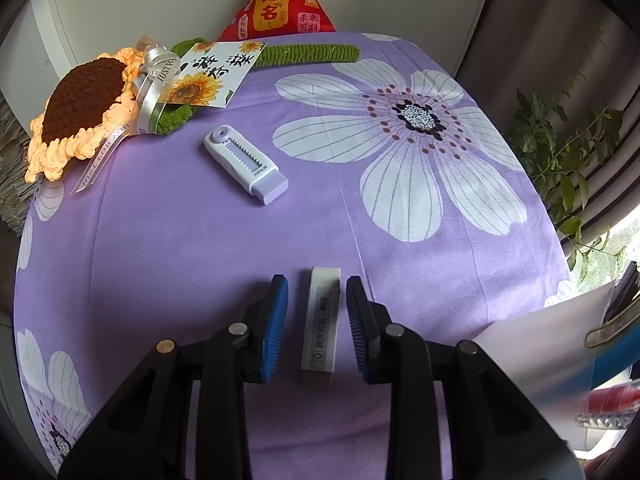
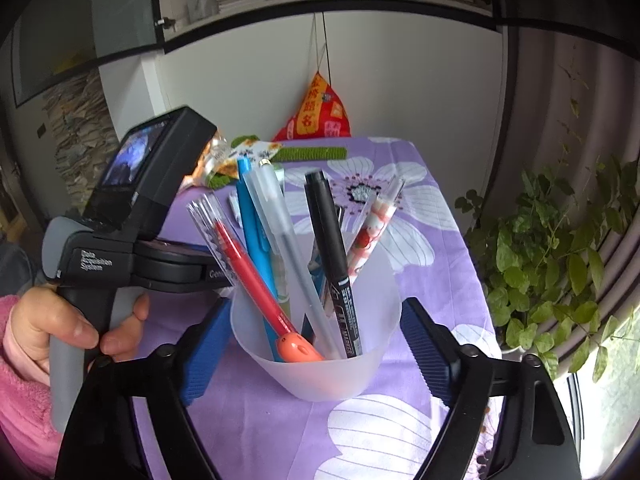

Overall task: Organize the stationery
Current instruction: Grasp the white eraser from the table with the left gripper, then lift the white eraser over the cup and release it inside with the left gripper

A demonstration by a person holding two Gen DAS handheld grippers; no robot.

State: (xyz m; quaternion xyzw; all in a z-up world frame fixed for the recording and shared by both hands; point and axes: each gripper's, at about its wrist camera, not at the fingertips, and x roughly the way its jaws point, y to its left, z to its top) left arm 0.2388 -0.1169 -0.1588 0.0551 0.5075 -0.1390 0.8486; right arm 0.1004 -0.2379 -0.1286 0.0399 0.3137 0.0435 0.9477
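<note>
In the left wrist view a white and grey eraser (image 1: pixel 321 326) lies on the purple flowered cloth (image 1: pixel 200 240) between the blue pads of my left gripper (image 1: pixel 317 292), which is open around it with gaps on both sides. A lilac retractable eraser (image 1: pixel 246 164) lies farther back. In the right wrist view a translucent cup (image 2: pixel 320 344) holds several pens and a black marker (image 2: pixel 330 256). My right gripper (image 2: pixel 314 324) is open, one pad on each side of the cup, apart from it.
A crocheted sunflower (image 1: pixel 84 114) with a card (image 1: pixel 212 74) lies at the back left, a red pouch (image 1: pixel 278 0) against the wall. A leafy plant (image 2: pixel 560 272) stands right of the table. The left hand-held gripper (image 2: pixel 132 216) is left of the cup.
</note>
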